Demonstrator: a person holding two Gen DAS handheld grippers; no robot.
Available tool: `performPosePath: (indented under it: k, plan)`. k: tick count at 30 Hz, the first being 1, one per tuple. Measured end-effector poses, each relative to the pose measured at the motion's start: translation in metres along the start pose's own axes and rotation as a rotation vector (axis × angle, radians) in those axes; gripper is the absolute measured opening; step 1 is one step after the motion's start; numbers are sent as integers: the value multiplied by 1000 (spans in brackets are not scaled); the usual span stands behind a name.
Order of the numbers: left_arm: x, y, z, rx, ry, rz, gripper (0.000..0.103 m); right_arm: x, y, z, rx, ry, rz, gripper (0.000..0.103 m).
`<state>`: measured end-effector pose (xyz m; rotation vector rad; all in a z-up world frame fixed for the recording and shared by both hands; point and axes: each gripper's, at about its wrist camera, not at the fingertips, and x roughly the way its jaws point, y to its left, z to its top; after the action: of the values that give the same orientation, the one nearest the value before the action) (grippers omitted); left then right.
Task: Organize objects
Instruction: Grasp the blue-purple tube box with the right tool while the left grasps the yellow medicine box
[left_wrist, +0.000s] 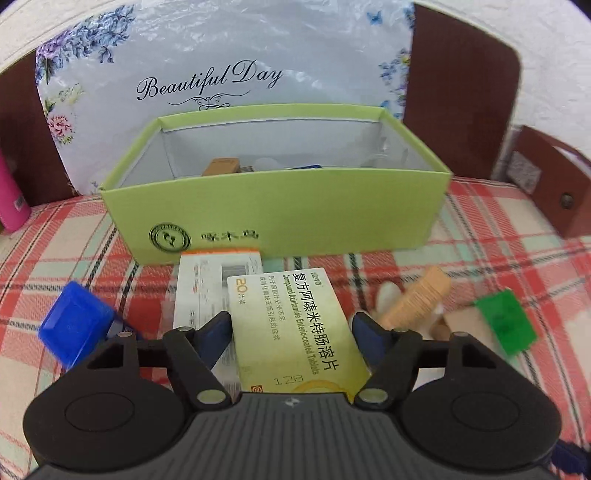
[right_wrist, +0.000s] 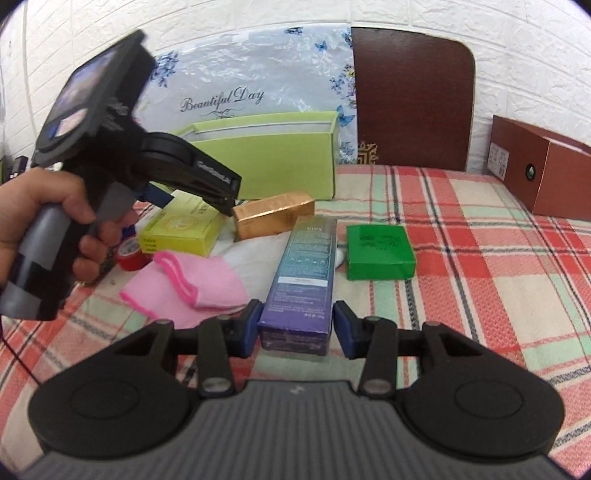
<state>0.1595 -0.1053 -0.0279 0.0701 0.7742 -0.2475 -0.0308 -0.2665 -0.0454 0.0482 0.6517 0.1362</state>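
Note:
My left gripper (left_wrist: 291, 321) is shut on a yellow-green medicine box (left_wrist: 295, 325), a pad against each long side, just in front of the open light-green carton (left_wrist: 277, 206). In the right wrist view the left gripper (right_wrist: 195, 201), held by a hand (right_wrist: 48, 206), sits over that medicine box (right_wrist: 177, 229). My right gripper (right_wrist: 295, 314) is shut on the near end of a long purple-to-teal box (right_wrist: 303, 273) that lies on the plaid cloth. The light-green carton (right_wrist: 266, 166) stands at the back and has a few small items inside.
A blue plastic case (left_wrist: 74, 325) and a white-orange box (left_wrist: 207, 280) lie by the left gripper. A gold box (right_wrist: 273, 218), green box (right_wrist: 380, 251), pink cloth (right_wrist: 192, 288) and red tape roll (right_wrist: 131, 254) lie around. A brown box (right_wrist: 543, 173) stands far right.

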Motion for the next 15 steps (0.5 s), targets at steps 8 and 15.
performPosePath:
  k: [8, 15]
  plan:
    - [-82, 13, -74, 63, -13, -105, 72, -22, -3, -26, -6, 114, 97, 41]
    - [-90, 20, -111, 63, 57, -94, 72, -39, -3, -40, -36, 155, 84, 48]
